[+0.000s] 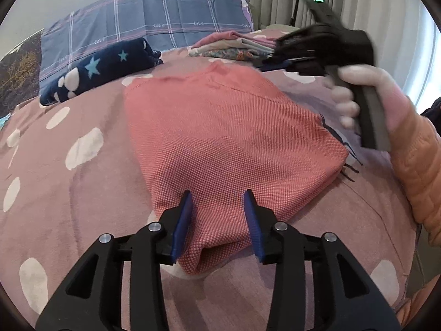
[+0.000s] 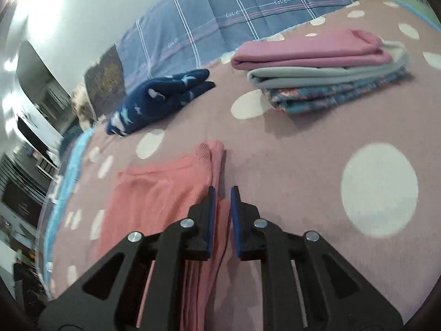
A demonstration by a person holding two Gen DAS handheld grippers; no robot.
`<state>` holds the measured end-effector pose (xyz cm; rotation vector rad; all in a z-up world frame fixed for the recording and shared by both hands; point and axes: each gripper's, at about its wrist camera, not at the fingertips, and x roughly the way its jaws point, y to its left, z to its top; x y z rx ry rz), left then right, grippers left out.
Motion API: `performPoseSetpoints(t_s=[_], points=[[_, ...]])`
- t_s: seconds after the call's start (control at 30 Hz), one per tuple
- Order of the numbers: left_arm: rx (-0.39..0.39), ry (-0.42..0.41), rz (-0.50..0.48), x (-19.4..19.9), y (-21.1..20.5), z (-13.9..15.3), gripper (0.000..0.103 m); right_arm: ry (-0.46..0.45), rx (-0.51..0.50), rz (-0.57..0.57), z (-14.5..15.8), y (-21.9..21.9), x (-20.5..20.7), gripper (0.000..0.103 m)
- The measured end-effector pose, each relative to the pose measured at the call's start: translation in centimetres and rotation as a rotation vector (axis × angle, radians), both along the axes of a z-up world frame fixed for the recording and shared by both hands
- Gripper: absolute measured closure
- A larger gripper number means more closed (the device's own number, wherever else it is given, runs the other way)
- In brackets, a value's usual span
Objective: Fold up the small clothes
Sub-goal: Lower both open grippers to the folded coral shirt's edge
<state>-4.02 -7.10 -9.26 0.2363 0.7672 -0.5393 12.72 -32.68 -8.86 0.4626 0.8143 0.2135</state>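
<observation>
- Here, a bedspread [image 1: 91,182] of dusty pink with white dots fills both views; a blue checked pillow [image 1: 165,13] lies at its far end.
- The coral garment [image 1: 228,138], the piece being folded, lies flat mid-bed, already doubled over by the look of it, with one corner pointing toward the left gripper.
- A stack of folded clothes [image 2: 319,74] sits well apart beyond it, and a navy star-print bundle [image 2: 162,99] rests near the pillow.
- The left gripper [image 1: 217,223] stands with its blue pads parted either side of the near corner, not pressing it: released.
- The right gripper [image 2: 222,209] has its pads drawn almost together along the garment's right edge; a thin line of cloth appears to run between them, but whether it is pinched cannot be told.
- To fold well, each gripper would likely need a firm pinch on all layers at its edge, then a level lift so the layers stay aligned.
- Only the left wrist view shows the person's hand [image 1: 358,99] and orange sleeve [image 1: 419,171] on the right tool; only the right wrist view shows the stack's separate layers.
</observation>
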Motion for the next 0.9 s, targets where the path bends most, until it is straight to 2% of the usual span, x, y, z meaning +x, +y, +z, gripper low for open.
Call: performPoseSetpoints(t_s=[0.07,0.13,0.17,0.23,0.27,0.33,0.43,0.5,0.57,0.67,0.77,0.9], points=[[-0.029,0.008,0.012,-0.1,0.4,0.6,0.06,-0.037,0.005,0.031,1.1,0.3,-1.6,0.09],[-0.071,-0.001,0.031,-0.1,1.0,1.4,0.05,-0.09,0.023,0.109,2.6,1.5,-3.9,0.087],[-0.074,-0.021,0.044,-0.2,1.3,1.8,0.047,-0.117,0.032,0.161,3.3,2.3,-5.1,0.082],[-0.044,-0.067,0.074,-0.1,1.7,2.2,0.043,-0.164,0.02,0.263,4.2,4.2,-7.4,0.072],[-0.024,-0.065,0.086,0.1,1.8,2.1,0.043,-0.177,0.004,0.304,4.2,5.1,-8.5,0.069],[-0.004,-0.023,0.109,0.7,2.2,1.2,0.043,-0.161,-0.039,0.36,3.3,6.9,-10.1,0.069],[0.012,0.066,0.122,1.3,2.5,-0.7,0.042,-0.061,-0.106,0.364,0.0,7.8,-10.7,0.069],[0.018,0.051,0.124,1.2,2.4,-0.6,0.041,-0.03,-0.158,0.33,-1.6,7.6,-11.0,0.084],[0.028,0.042,0.116,1.0,2.4,-0.4,0.041,-0.039,-0.147,0.32,-1.4,7.3,-11.6,0.083],[0.03,0.044,0.112,0.6,2.4,-0.2,0.041,-0.075,-0.121,0.299,0.0,6.2,-11.9,0.076],[0.024,0.04,0.105,0.7,2.3,0.2,0.036,-0.097,-0.097,0.27,1.1,4.7,-11.4,0.062],[0.01,0.028,0.083,1.2,1.9,1.0,0.034,-0.063,-0.108,0.213,1.4,3.0,-9.7,0.052]])
